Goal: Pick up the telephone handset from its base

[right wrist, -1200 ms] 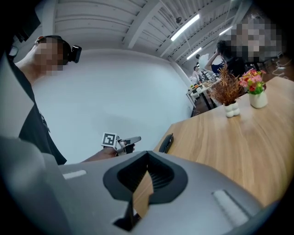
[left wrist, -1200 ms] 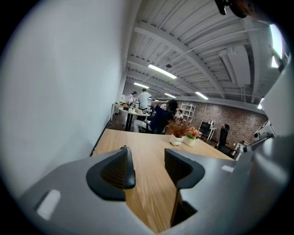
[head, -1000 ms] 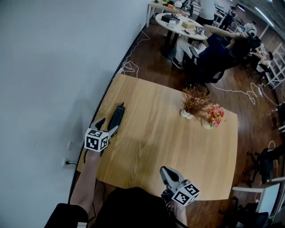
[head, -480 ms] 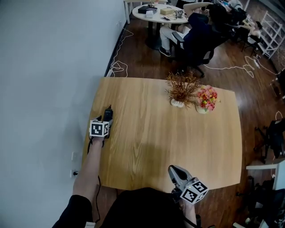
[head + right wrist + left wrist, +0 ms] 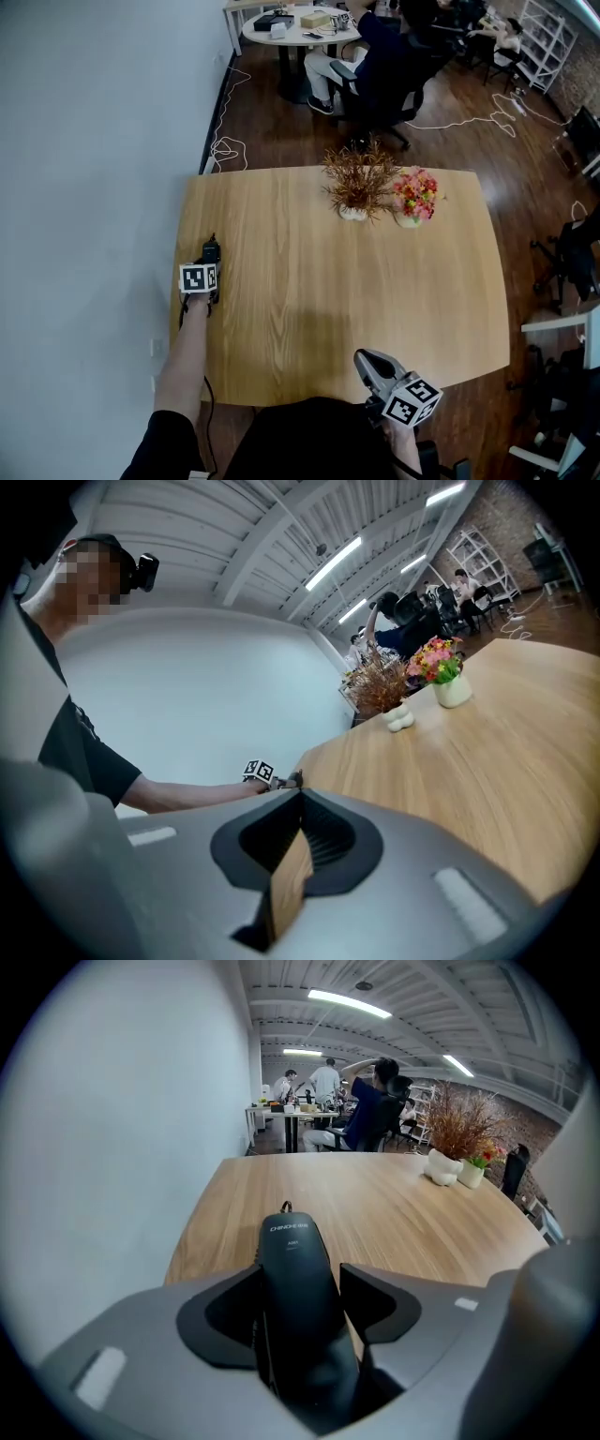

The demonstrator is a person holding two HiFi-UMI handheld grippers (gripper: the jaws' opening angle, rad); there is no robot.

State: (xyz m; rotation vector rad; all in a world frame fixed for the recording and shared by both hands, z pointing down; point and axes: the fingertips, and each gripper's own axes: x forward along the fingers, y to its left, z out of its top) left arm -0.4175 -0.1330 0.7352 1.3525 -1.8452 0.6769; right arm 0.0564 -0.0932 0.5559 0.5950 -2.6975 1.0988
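The left gripper (image 5: pixel 300 1267) is closing its jaws around the telephone handset (image 5: pixel 289 1241). The dark body fills the gap between them, with only a sliver of wood showing beside the right-hand pad, so the pads are not yet pressing. The base under the handset cannot be made out.

The right gripper (image 5: pixel 298 797) has its jaw tips together and nothing between them.

A second ago the left gripper sat behind the handset, most of which lay in view ahead of it. Now it has dropped over the handset, and in the head view only the far tip shows past the marker cube (image 5: pixel 198 278). The right gripper has barely shifted.

The table (image 5: pixel 309 291) edge and the wall (image 5: pixel 84 187) lie just left of the left gripper. To its right, bare wood runs across to the right gripper at the near edge. A dried plant (image 5: pixel 356 183) and a flower pot (image 5: pixel 412 197) stand well ahead by the far edge.
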